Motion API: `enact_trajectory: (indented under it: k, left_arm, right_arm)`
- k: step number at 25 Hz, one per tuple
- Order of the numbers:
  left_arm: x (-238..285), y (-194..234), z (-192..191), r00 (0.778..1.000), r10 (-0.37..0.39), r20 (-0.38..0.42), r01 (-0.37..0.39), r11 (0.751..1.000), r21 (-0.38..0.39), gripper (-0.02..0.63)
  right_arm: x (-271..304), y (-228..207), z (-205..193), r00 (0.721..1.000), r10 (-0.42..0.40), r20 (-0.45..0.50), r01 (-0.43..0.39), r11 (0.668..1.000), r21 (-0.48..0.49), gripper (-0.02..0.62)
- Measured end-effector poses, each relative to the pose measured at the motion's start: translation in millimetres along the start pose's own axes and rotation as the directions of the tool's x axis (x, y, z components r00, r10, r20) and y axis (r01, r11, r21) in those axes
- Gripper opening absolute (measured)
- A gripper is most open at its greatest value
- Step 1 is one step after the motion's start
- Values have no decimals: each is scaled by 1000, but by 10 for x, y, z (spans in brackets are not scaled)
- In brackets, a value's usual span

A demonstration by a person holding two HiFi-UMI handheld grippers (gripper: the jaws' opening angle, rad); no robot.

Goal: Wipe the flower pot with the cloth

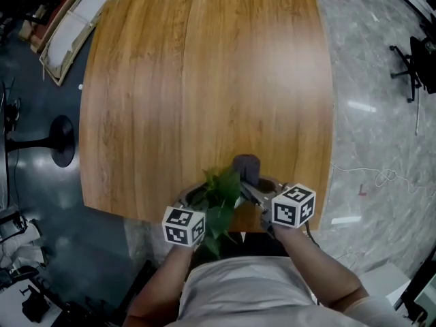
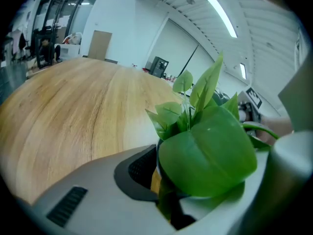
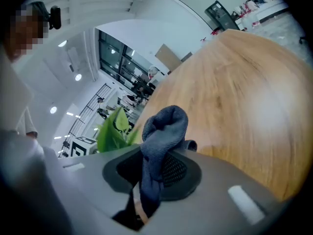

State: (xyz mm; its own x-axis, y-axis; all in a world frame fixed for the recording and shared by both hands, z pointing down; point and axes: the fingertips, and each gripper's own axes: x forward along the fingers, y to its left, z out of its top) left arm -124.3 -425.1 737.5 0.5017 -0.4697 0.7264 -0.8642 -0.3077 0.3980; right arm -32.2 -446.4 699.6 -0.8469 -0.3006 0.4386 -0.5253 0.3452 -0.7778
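A small flower pot [image 2: 163, 179] with a green leafy plant [image 1: 221, 197] hangs at the near edge of the wooden table [image 1: 204, 80]. My left gripper [image 1: 203, 196] is shut on the pot, and the leaves [image 2: 205, 151] hide most of it in the left gripper view. A dark grey-blue cloth [image 1: 246, 168] sits bunched just right of the plant. My right gripper [image 1: 255, 191] is shut on this cloth [image 3: 162, 133], which stands up from between the jaws. The plant [image 3: 112, 129] shows just left of the cloth in the right gripper view.
The rest of the tabletop shows only bare wood grain. Left of the table on the dark floor are a round stand base [image 1: 60, 140] and stacked wooden frames [image 1: 68, 26]. A thin cable [image 1: 381, 177] and a chair base [image 1: 415, 60] lie on the grey floor at right.
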Motion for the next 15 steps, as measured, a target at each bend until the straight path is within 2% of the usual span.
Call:
enact_trajectory:
  k: [2,4,7,11,13,15]
  left_arm:
    - [-24,-38,26,1000,4,-1,-4,999,46,17]
    - [-36,-54,48,1000,8,7,-8,997,72,17]
    - [-20,-49,63,1000,10,16,-11,998,62,17]
    - [15,16,37,1000,11,17,-10,999,-49,17]
    - [37,53,26,1000,12,8,-11,993,-120,17]
    - [53,78,19,1000,21,-3,-22,986,-165,17]
  right_arm:
    - [15,279,138,997,70,18,-70,998,3,66]
    - [21,367,203,994,102,30,-103,995,9,66]
    - [43,74,119,999,47,27,-47,999,10,66]
    - [64,-558,-149,996,-88,-10,88,995,48,66]
    - [70,-652,-164,995,-102,-14,103,993,57,66]
    - [53,-530,-94,997,-80,-3,80,996,41,66]
